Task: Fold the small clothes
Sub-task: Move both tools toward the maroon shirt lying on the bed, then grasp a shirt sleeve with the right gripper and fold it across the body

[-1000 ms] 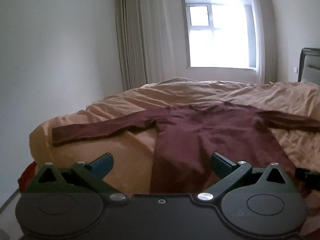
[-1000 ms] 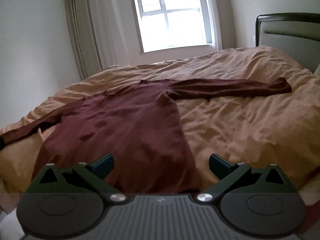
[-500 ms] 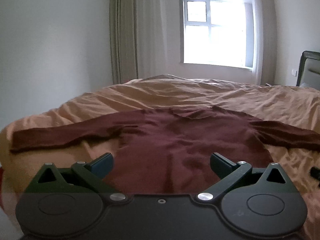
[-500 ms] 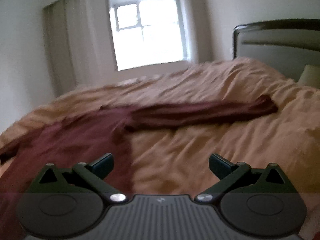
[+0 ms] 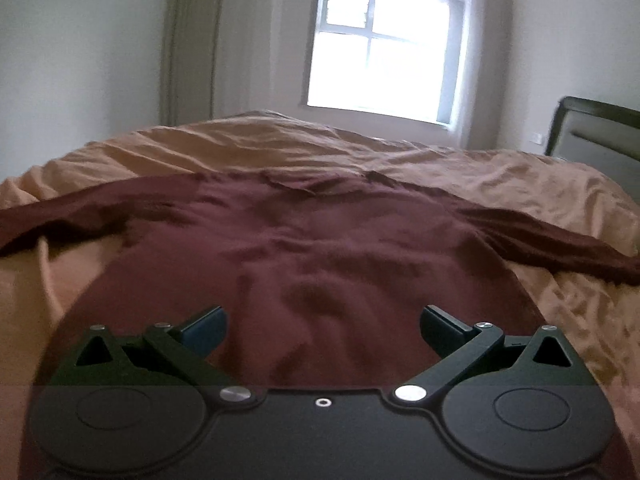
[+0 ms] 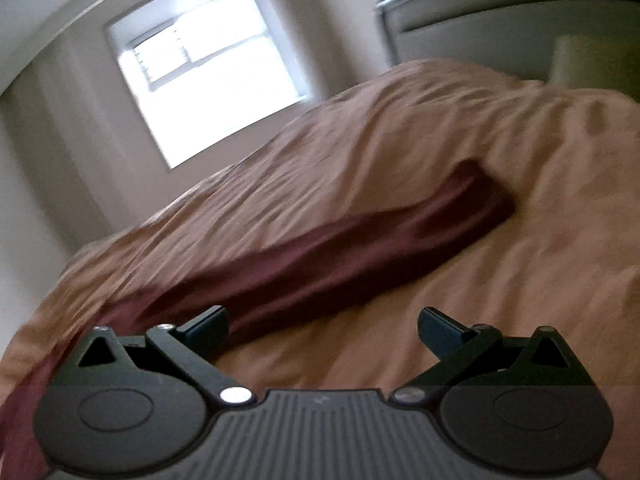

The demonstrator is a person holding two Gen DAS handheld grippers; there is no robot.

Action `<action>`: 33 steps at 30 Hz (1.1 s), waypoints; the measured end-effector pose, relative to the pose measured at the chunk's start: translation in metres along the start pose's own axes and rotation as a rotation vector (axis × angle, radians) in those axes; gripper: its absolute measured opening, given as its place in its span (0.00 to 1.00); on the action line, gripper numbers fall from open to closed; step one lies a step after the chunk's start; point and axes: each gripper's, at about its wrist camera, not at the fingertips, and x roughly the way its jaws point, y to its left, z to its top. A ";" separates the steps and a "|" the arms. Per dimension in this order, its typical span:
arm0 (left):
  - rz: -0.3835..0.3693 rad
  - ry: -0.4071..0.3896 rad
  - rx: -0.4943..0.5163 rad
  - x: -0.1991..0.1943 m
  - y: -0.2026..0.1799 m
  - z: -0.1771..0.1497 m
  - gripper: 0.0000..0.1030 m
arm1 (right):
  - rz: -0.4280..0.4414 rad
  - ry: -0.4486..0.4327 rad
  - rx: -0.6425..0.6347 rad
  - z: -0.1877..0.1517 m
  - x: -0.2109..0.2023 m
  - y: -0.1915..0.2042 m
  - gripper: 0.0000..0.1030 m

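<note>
A dark maroon long-sleeved top lies flat on the bed, sleeves spread out to both sides. My left gripper hovers open over the lower body of the top, nothing between its fingers. In the right wrist view, which is tilted and blurred, the top's right sleeve stretches away to its cuff at the upper right. My right gripper is open just in front of that sleeve, its left finger near the sleeve's near edge, holding nothing.
The bed is covered by a wrinkled tan duvet. A dark-framed headboard and a pillow stand at the right. A bright window and curtains are on the far wall.
Both grippers moved forward over the bed. The left one came over the top's body. The right one swung right and tilted, now facing the right sleeve.
</note>
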 end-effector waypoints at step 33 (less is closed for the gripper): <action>-0.030 -0.208 -0.273 -0.024 0.060 -0.008 0.99 | 0.172 -0.302 -0.355 0.051 0.019 0.188 0.02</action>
